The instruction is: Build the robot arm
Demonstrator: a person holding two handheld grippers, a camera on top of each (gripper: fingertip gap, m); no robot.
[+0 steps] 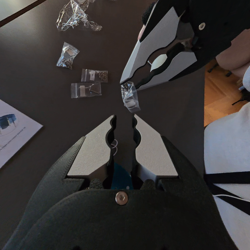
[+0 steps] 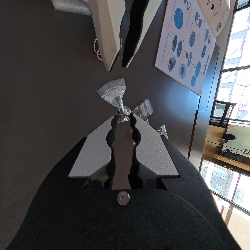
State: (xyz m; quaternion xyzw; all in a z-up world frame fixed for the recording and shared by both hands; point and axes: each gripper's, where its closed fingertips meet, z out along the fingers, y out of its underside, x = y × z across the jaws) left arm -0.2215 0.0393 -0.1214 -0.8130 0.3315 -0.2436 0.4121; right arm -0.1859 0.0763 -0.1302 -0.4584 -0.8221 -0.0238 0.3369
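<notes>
My right gripper is shut on the lower end of a small clear zip bag of metal screws, held above the dark table. In the left wrist view the right gripper comes in from the upper right with the bag hanging from its tips. My left gripper is open and empty, its tips just below the bag and not touching it. It also shows in the right wrist view, facing the bag from above. White wire rings lie on the table under the left gripper.
Three more small zip bags and a crumpled clear wrapper lie on the table. A printed sheet with blue drawings lies to one side. A blue part shows behind the left fingers. The table edge and a person in white are at right. The tips of one gripper are about 6 cm away from the tips of the other.
</notes>
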